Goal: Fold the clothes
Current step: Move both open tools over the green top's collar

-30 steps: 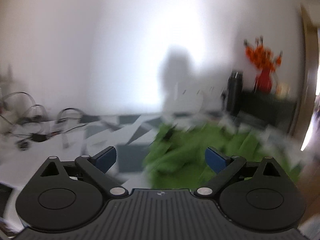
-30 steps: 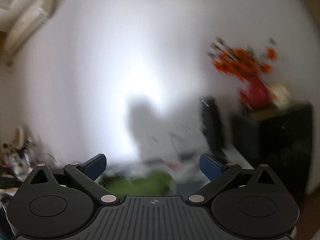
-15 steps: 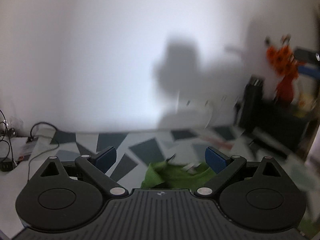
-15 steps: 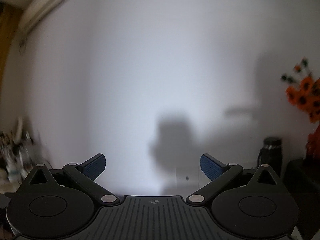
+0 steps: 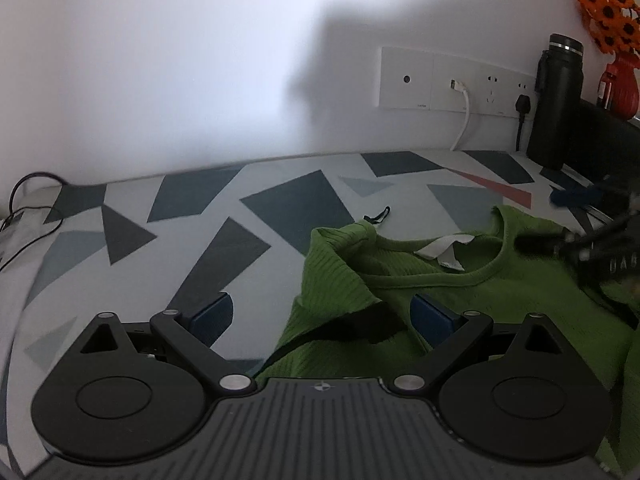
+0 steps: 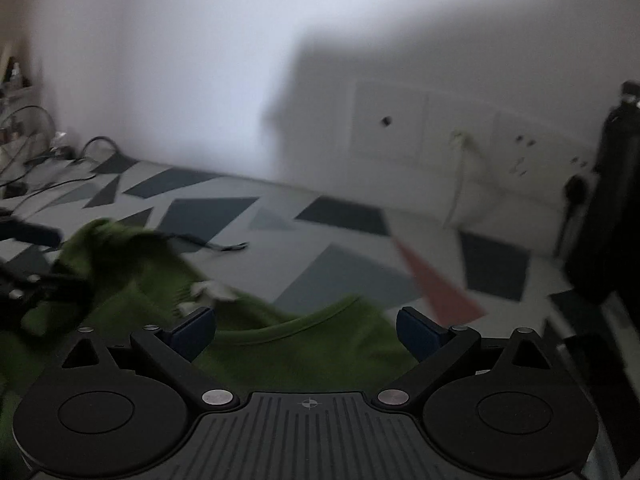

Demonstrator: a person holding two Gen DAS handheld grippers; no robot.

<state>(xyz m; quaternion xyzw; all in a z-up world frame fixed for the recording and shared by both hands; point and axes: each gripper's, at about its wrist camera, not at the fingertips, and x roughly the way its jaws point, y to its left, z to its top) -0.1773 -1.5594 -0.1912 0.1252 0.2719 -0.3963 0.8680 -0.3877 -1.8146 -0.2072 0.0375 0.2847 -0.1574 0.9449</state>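
With the green top lying rumpled on the patterned worktop, both the left tongs and right tongs gape wide and empty (neckline facing the wall), so each should probably pinch a shoulder edge squarely.

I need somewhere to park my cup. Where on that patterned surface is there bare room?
The widest bare patch lies left of the green top, running back to the wall and left toward the cables. A narrower bare strip runs between the top's collar and the wall sockets. It is crowded on the right, by the black flask.
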